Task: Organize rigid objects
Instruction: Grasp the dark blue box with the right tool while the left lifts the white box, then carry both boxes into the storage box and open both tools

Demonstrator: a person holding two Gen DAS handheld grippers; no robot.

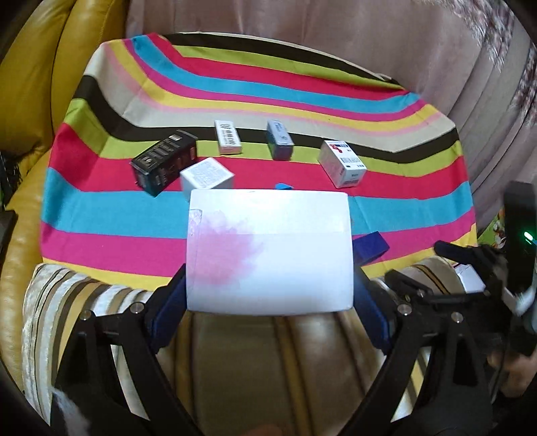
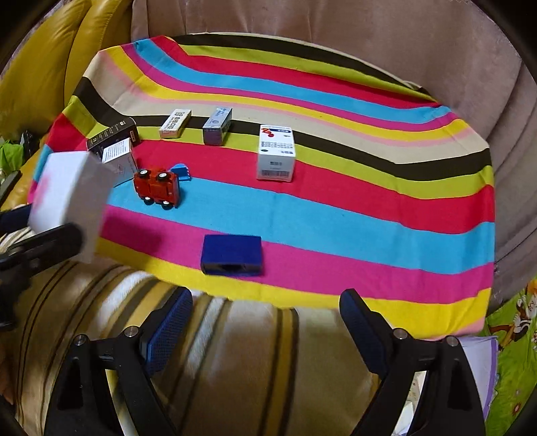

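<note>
My left gripper [image 1: 270,268] is shut on a large white box [image 1: 268,251] with a pink blotch, its blue pads pressing both sides. The right wrist view shows this white box [image 2: 70,201] held up at the left edge. My right gripper [image 2: 266,298] is open and holds nothing. It hovers over the striped cushion [image 2: 235,352], just short of a dark blue box [image 2: 231,255]. A red toy car [image 2: 157,186] lies on its side by a light blue piece [image 2: 181,171]. Behind them lie a black box [image 2: 114,134], a small white box [image 2: 117,157], a slim white box [image 2: 175,123], a grey box [image 2: 217,125] and a red-marked white box [image 2: 276,154].
A cloth with bright stripes [image 2: 335,214] covers the seat and carries all the boxes. A yellow leather armrest [image 1: 33,100] rises on the left, and a beige sofa back [image 2: 302,20] runs behind and to the right. A green printed mat [image 2: 513,335] shows at the lower right.
</note>
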